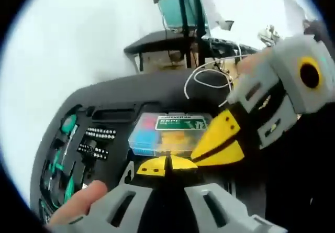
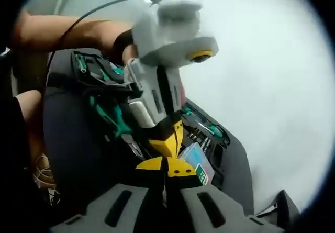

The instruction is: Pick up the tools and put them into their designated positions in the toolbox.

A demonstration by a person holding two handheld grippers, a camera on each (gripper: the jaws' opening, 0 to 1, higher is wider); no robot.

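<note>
Left gripper view: the left gripper (image 1: 166, 166) sits low in the frame, yellow tips pressed together at the near edge of a clear plastic parts box (image 1: 166, 133) with a green label and blue, red and yellow contents; jaws look clenched, cannot tell for sure if they pinch the box edge. The parts box lies in the open black toolbox (image 1: 104, 99), near its middle. Beside it on the left is a rack of screwdriver bits (image 1: 95, 141), further left green-handled tools (image 1: 60, 159) sit in their slots. A fingertip (image 1: 78, 201) shows at the bottom left on the gripper body. The right gripper (image 1: 220, 144) comes in from the right, yellow tips closed, touching or just beside the box's right end. Behind the toolbox a white cable (image 1: 207, 84) lies looped, a dark desk (image 1: 162, 44) stands further back. Right gripper view: the right gripper (image 2: 166, 166) has its yellow tips together just beside the parts box (image 2: 198, 165), grip on it not clear. The left gripper (image 2: 168, 139) points down from above, tips meeting the right's. A bare forearm (image 2: 68, 34) reaches across the top left. Green-handled tools (image 2: 112, 115) lie in the toolbox (image 2: 230, 165), which rests on a white surface (image 2: 261, 86).
</note>
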